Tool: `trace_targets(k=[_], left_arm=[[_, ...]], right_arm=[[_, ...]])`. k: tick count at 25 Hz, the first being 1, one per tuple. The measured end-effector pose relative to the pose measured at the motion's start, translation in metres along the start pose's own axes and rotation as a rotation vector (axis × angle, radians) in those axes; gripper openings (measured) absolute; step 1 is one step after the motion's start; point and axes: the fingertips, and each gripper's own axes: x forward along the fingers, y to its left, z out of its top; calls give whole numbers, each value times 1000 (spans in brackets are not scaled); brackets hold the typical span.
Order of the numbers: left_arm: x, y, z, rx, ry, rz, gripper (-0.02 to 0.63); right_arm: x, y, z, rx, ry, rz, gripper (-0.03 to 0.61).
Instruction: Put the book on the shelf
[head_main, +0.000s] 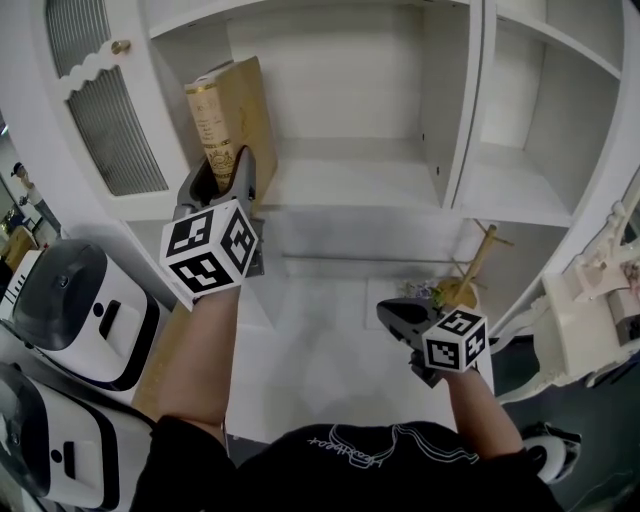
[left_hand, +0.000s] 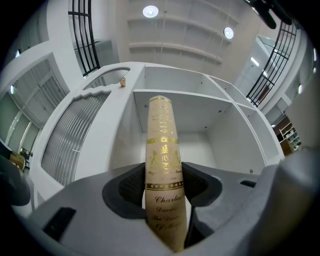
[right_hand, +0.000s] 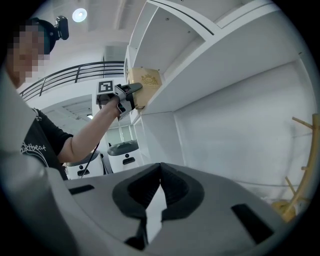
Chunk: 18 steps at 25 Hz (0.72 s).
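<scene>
The right gripper (right_hand: 160, 175) has its dark fingers (right_hand: 136, 192) closed tip to tip with nothing between them, and faces a white cabinet panel (right_hand: 240, 145). Up left, the left gripper (right_hand: 131, 91) clasps a tan book (right_hand: 148, 81) at the front edge of the shelf (right_hand: 210, 65).

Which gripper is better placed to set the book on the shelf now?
Left. The left gripper clamps the book upright, right at the front edge of the shelf. The right gripper hangs lower, away from the shelf, with its jaws together and empty.
</scene>
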Motion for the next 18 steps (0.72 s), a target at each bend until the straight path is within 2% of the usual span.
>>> trace_targets(k=[11, 18], left_arm=[[31, 4, -13, -10, 42, 15, 198], [55, 7, -22, -12, 109, 5, 198]], right_arm=[[0, -6, -12, 10, 12, 8, -2], [0, -8, -18, 2, 24, 8, 0]])
